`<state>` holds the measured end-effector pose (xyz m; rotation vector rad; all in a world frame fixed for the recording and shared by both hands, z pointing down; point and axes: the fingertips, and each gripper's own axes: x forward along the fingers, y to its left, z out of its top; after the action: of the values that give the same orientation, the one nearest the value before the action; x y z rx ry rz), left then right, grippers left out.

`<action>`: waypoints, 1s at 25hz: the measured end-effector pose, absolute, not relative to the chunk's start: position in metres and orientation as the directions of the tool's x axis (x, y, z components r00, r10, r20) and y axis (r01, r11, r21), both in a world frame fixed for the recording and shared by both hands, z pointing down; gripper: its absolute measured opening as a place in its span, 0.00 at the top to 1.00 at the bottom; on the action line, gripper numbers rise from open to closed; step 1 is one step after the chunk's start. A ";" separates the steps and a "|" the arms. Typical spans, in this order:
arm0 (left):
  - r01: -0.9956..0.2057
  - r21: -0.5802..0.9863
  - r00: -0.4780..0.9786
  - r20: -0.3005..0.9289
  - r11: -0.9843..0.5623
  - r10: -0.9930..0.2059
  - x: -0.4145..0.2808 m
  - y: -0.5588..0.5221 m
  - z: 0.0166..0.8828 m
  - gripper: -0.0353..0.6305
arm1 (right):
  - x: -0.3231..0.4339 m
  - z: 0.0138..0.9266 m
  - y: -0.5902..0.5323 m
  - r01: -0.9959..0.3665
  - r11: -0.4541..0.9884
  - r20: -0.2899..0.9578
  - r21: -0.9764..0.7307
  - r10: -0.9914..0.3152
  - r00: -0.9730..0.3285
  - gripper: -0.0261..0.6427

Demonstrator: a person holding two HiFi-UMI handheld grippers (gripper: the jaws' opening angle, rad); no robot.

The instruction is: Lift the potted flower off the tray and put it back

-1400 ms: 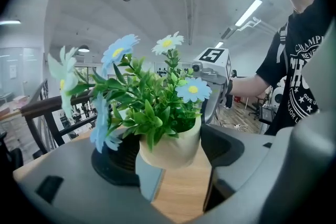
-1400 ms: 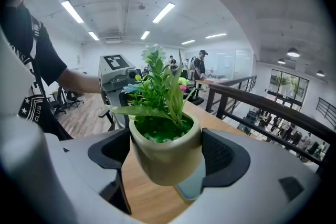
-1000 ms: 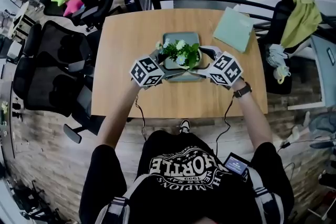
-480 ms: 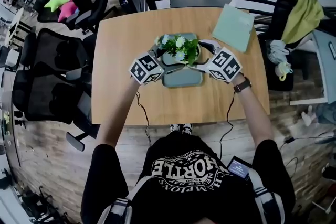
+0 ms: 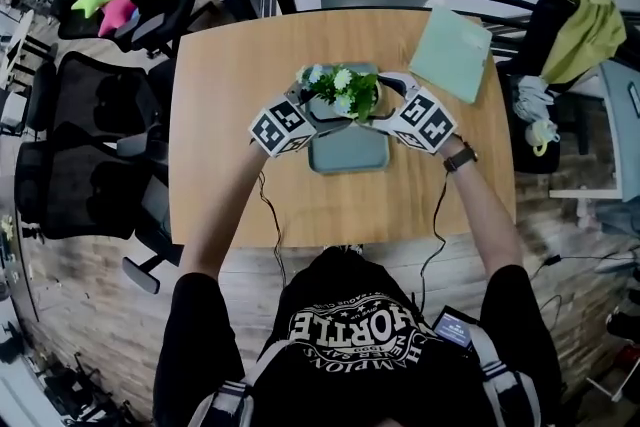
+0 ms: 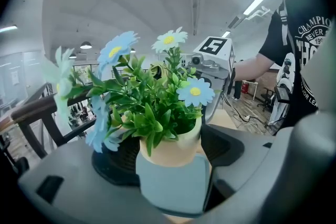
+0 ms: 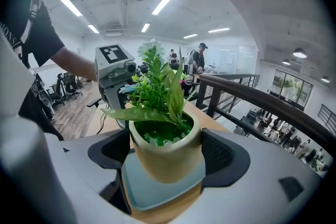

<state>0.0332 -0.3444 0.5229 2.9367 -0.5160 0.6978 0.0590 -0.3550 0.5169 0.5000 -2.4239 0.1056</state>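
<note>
Has brought the flower (image 5: 340,93) up off the tray (image 5: 350,155). Hangs it low over the tray's far half, with the pot's base clear of the tray floor in both gripper views. Pinches it from two sides at once: with the left gripper (image 5: 303,105), dark pads (image 6: 223,147) closed against the pot wall, and with the right gripper (image 5: 385,105), gripping the pot the same way. Keeps it upright, leaves and blooms untouched.

Counts, by judgement, as the lifting half done, so leaves only the return. Calls next for a level, straight descent onto the bare tray floor, then for easing both pairs of fingers apart. Risks a tilt if lowered unevenly or released on one side first.

Compared with a second ago: sat lower then and nearer the tray's middle, hiding most of the floor; stands higher and further back now, baring the near half. Compared with half a second ago: hardly differs, already raised. Leaves the tray where it lay on the table (image 5: 240,65), and holds with the same two-sided grip throughout.
</note>
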 end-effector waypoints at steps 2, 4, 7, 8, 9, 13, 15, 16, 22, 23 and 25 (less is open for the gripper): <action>-0.342 0.004 0.840 0.450 -0.940 -0.303 0.031 -0.352 0.531 0.38 | 0.057 0.524 -0.362 -0.378 0.924 0.624 0.055 -0.327 -0.709 0.30; -0.345 0.010 0.840 0.450 -0.938 -0.304 0.029 -0.359 0.538 0.38 | 0.055 0.531 -0.370 -0.374 0.926 0.629 0.062 -0.327 -0.706 0.30; -0.348 0.016 0.840 0.449 -0.937 -0.304 0.029 -0.372 0.549 0.38 | 0.054 0.541 -0.382 -0.370 0.927 0.633 0.067 -0.326 -0.702 0.30; -0.348 0.018 0.840 0.450 -0.937 -0.303 0.029 -0.375 0.553 0.38 | 0.054 0.545 -0.386 -0.370 0.927 0.635 0.067 -0.326 -0.701 0.30; -0.347 0.020 0.840 0.452 -0.938 -0.301 0.029 -0.378 0.557 0.38 | 0.055 0.549 -0.388 -0.370 0.927 0.637 0.066 -0.325 -0.699 0.30; -0.340 0.034 0.841 0.459 -0.940 -0.288 0.029 -0.384 0.577 0.38 | 0.055 0.570 -0.394 -0.378 0.925 0.646 0.046 -0.316 -0.695 0.30; -0.337 0.037 0.840 0.463 -0.941 -0.282 0.030 -0.388 0.586 0.38 | 0.056 0.580 -0.399 -0.382 0.923 0.649 0.034 -0.311 -0.694 0.30; -0.336 0.038 0.840 0.465 -0.941 -0.281 0.031 -0.390 0.591 0.38 | 0.056 0.584 -0.401 -0.383 0.923 0.650 0.029 -0.309 -0.694 0.30; -0.339 0.050 0.834 0.479 -0.939 -0.276 0.032 -0.397 0.620 0.38 | 0.057 0.615 -0.408 -0.382 0.924 0.668 0.003 -0.287 -0.687 0.30; -0.338 0.051 0.833 0.481 -0.940 -0.274 0.033 -0.399 0.626 0.38 | 0.058 0.620 -0.410 -0.383 0.924 0.671 -0.001 -0.283 -0.685 0.30; -0.335 0.049 0.832 0.485 -0.941 -0.270 0.034 -0.402 0.636 0.38 | 0.059 0.631 -0.413 -0.385 0.923 0.673 -0.011 -0.278 -0.685 0.30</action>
<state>0.0338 -0.4025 0.6357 2.8793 -0.4777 0.7328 0.0589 -0.4133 0.6312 0.4688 -2.3665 0.1970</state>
